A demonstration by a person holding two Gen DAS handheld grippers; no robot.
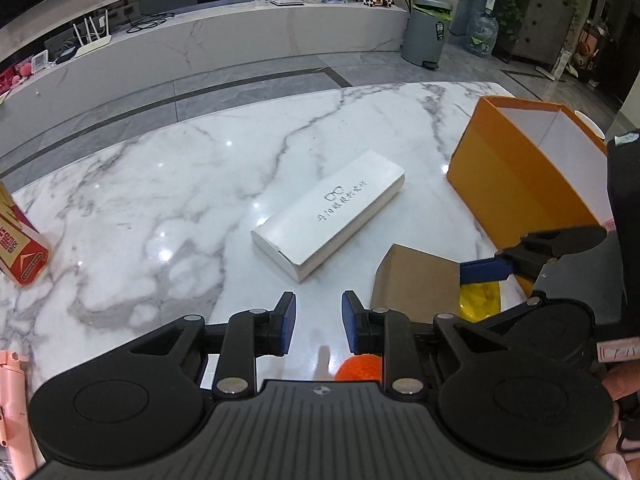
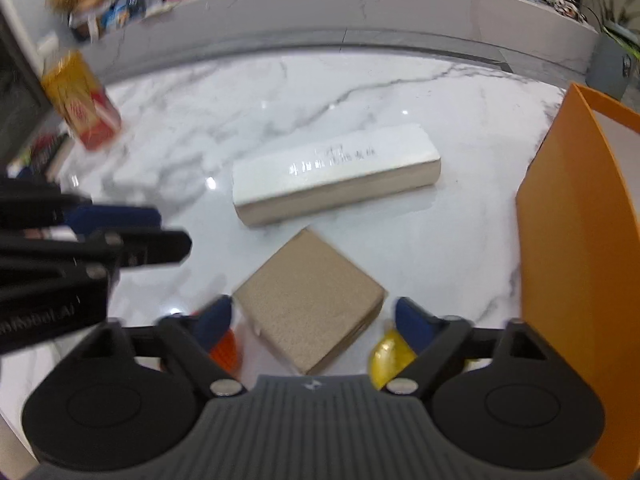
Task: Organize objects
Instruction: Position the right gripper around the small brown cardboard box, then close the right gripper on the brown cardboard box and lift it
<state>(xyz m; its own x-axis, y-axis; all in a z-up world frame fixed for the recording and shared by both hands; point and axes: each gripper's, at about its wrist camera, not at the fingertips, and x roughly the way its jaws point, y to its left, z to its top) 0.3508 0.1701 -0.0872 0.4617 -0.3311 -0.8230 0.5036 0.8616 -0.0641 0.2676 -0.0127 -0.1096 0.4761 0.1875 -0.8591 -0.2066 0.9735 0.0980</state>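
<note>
One white box [image 1: 328, 216] flat (long axis diagonal).

White counter [image 1: 160, 200] veined grey; white long box [image 1: 328, 208] with grey print; plain brown box [image 2: 308, 304]; orange bin [image 1: 516, 176], white inside; blue fingers [image 1: 289, 320].

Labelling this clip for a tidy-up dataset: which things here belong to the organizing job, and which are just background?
Likely part of the job:
- orange box, open on top
- white glasses case box
- brown cardboard box, between the open right gripper fingers
- red and gold carton
- orange ball
- yellow packet

Just lying about:
- grey bin
- water jug
- router
</note>
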